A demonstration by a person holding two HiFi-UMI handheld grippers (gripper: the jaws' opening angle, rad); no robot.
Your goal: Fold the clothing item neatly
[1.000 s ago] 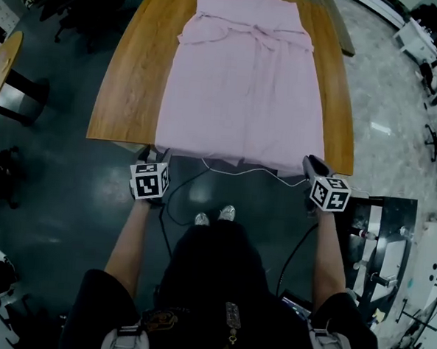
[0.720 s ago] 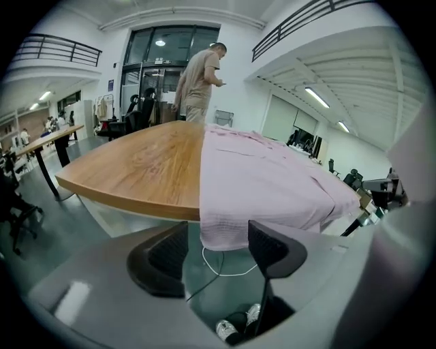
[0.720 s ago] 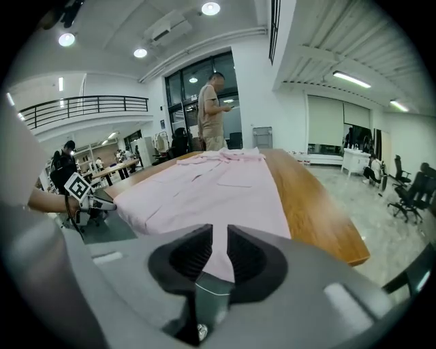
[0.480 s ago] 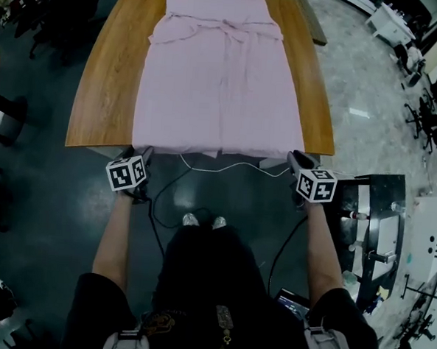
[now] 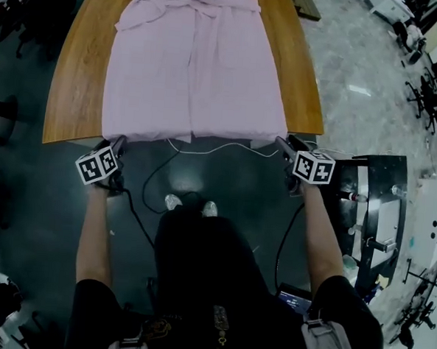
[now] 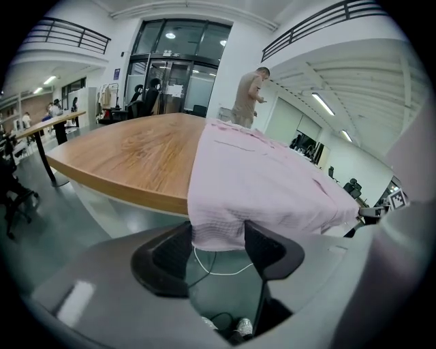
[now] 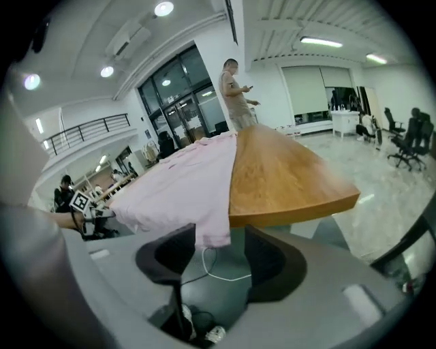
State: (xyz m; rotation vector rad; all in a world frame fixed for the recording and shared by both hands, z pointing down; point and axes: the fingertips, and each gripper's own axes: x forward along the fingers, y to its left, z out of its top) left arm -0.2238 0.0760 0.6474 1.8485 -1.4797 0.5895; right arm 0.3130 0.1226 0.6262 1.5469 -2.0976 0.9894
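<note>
The head view is dim and bluish, with a pale glare patch on the glossy floor (image 5: 360,90) at far right. Both gripper views are brighter, lit by ceiling lamps (image 7: 163,9) overhead, fisheye-bent, black-cornered, soft nearest the lens.

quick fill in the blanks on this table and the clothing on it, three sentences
1. The robe spread flat on the table is ___ in colour.
2. The table has a ___ top.
3. In the left gripper view, a person stands beyond the table's ___ end.

Missing words: pink; wooden; far
</note>
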